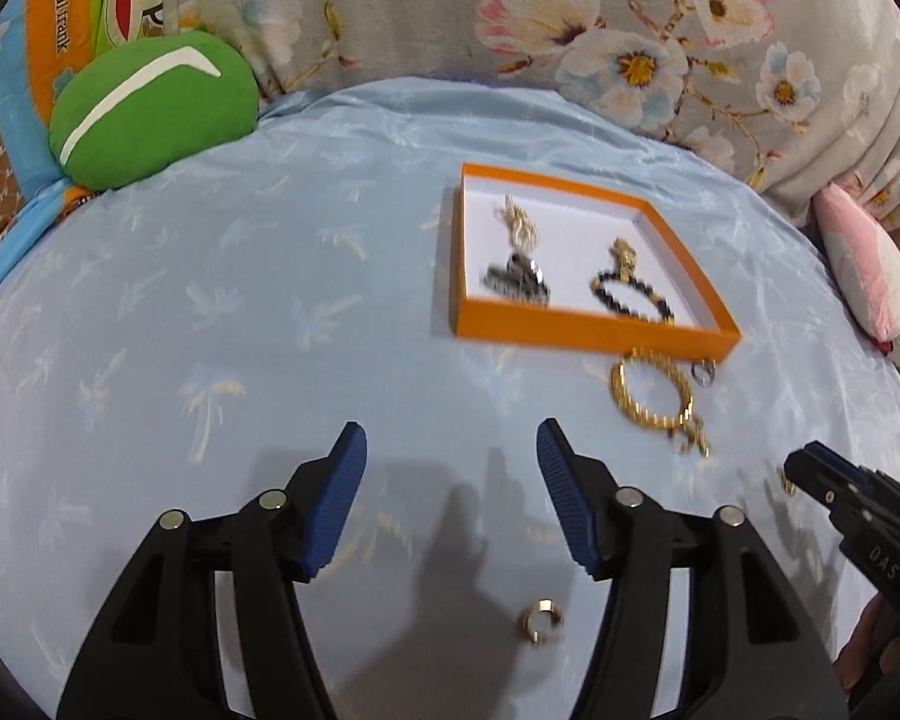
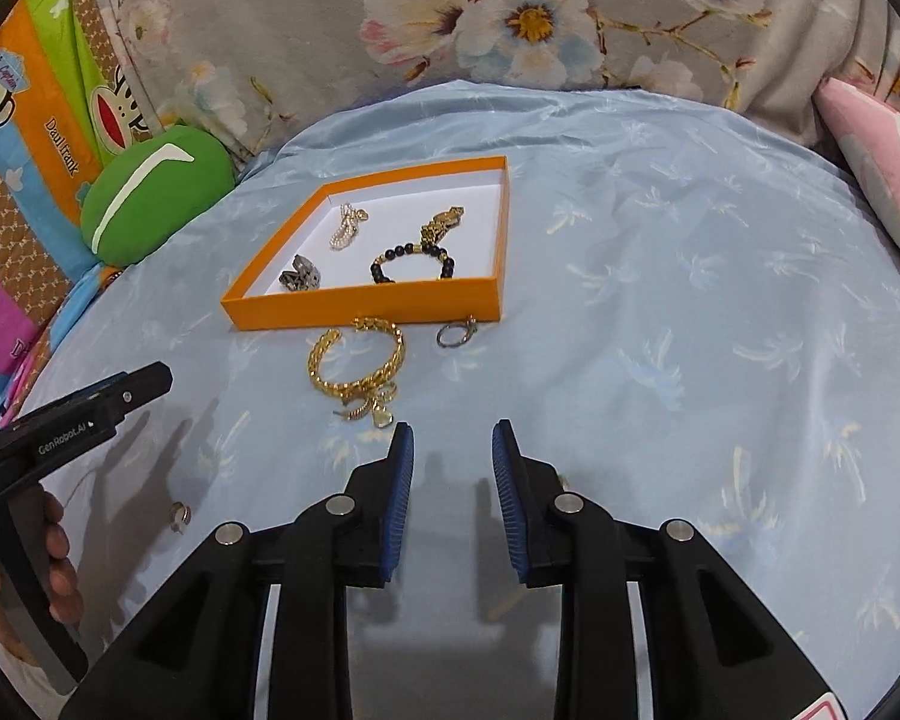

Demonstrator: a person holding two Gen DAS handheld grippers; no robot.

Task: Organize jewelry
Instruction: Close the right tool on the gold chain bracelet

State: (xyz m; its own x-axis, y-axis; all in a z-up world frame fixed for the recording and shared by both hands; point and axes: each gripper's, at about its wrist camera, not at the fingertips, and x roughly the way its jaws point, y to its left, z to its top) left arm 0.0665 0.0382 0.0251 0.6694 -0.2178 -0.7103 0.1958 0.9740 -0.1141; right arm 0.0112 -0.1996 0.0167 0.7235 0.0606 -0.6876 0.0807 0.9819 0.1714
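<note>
An orange tray point(image 1: 588, 333) point(image 2: 366, 303) lies on the blue sheet and holds a black bead bracelet point(image 1: 630, 294) point(image 2: 414, 261), a pearl piece point(image 2: 347, 227) and a silver piece point(image 1: 517, 279) point(image 2: 300, 276). A gold chain bracelet point(image 1: 651, 390) point(image 2: 357, 363) and a small silver ring point(image 1: 703, 372) point(image 2: 455, 333) lie just in front of the tray. A gold ring point(image 1: 543, 621) point(image 2: 180, 516) lies below my left gripper point(image 1: 450, 450), which is open and empty. My right gripper point(image 2: 453, 438) is open and empty, near the gold bracelet.
A green cushion point(image 1: 150, 114) point(image 2: 156, 192) sits at the back left beside colourful printed bedding point(image 1: 60, 42). A floral blanket point(image 1: 570, 30) runs along the back. A pink pillow point(image 1: 870, 276) point(image 2: 882, 162) lies at the right edge.
</note>
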